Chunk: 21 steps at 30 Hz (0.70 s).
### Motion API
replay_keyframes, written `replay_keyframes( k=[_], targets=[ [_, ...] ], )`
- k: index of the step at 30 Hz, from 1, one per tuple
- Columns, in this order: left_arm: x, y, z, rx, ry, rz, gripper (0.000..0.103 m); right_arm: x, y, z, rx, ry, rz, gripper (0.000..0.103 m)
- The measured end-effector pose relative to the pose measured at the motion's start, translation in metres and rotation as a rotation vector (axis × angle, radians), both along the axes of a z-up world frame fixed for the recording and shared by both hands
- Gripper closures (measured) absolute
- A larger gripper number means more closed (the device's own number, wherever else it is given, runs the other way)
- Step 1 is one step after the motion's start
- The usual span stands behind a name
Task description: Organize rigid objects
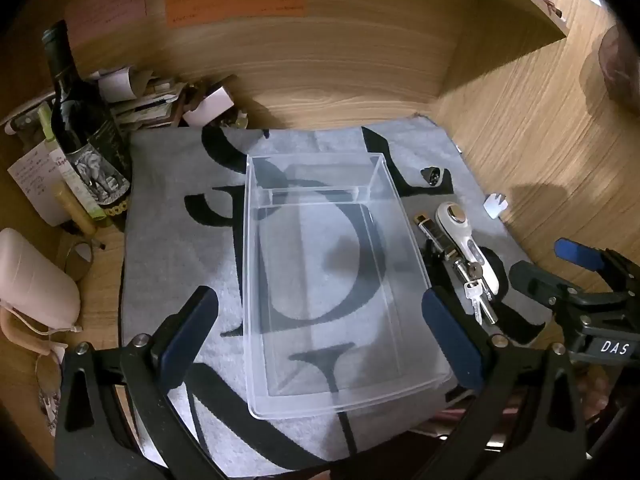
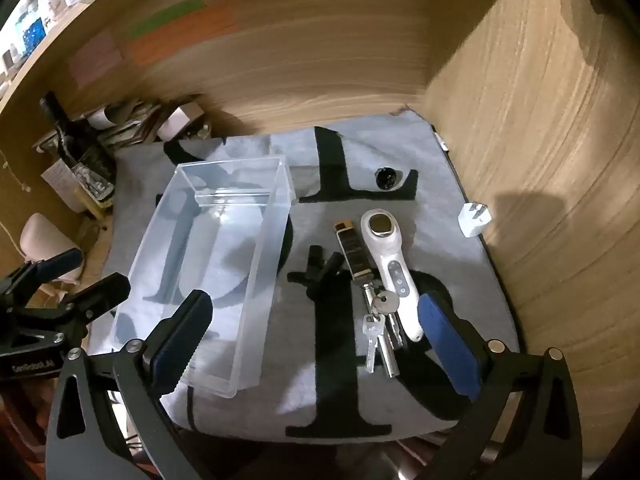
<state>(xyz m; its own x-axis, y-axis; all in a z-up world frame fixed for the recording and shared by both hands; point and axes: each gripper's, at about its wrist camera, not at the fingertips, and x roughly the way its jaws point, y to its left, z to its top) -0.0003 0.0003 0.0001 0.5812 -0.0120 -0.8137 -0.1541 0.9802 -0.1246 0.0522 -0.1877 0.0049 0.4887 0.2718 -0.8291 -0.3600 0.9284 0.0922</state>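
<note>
A clear empty plastic box (image 1: 250, 280) (image 2: 264, 280) lies on a grey mat with black letters (image 1: 168, 240) (image 2: 440, 184). To its right lie a white handheld device (image 1: 468, 240) (image 2: 390, 256), a black-and-gold lighter (image 1: 432, 232) (image 2: 352, 248), a bunch of keys (image 1: 476, 296) (image 2: 380, 328), a small black clip-like part (image 2: 320, 268), a round black piece (image 1: 434, 176) (image 2: 386, 178) and a white plug (image 1: 496, 204) (image 2: 474, 220). My left gripper (image 1: 320, 328) (image 2: 88, 274) hovers open over the box. My right gripper (image 2: 316, 320) (image 1: 552, 264) hovers open above the keys, holding nothing.
Wooden walls close in the back and the right side. A dark wine bottle (image 1: 84, 140), a heap of papers (image 1: 160, 96) and a pink rounded object (image 1: 32, 280) crowd the left. Coloured notes (image 1: 236, 0) hang on the back wall.
</note>
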Motion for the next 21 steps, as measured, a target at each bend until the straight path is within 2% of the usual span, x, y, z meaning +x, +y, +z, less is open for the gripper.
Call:
replay_keyframes(
  k=[14,21],
  targets=[
    [0.0,-0.009,0.002,0.005,0.004,-0.016,0.0,-0.002,0.013,0.003,-0.009,0.008,0.0,0.0],
    [0.003,-0.014,0.005,0.012,0.001,-0.03,0.0,-0.005,0.001,0.002,0.005,0.017,0.008,0.0]
  ],
)
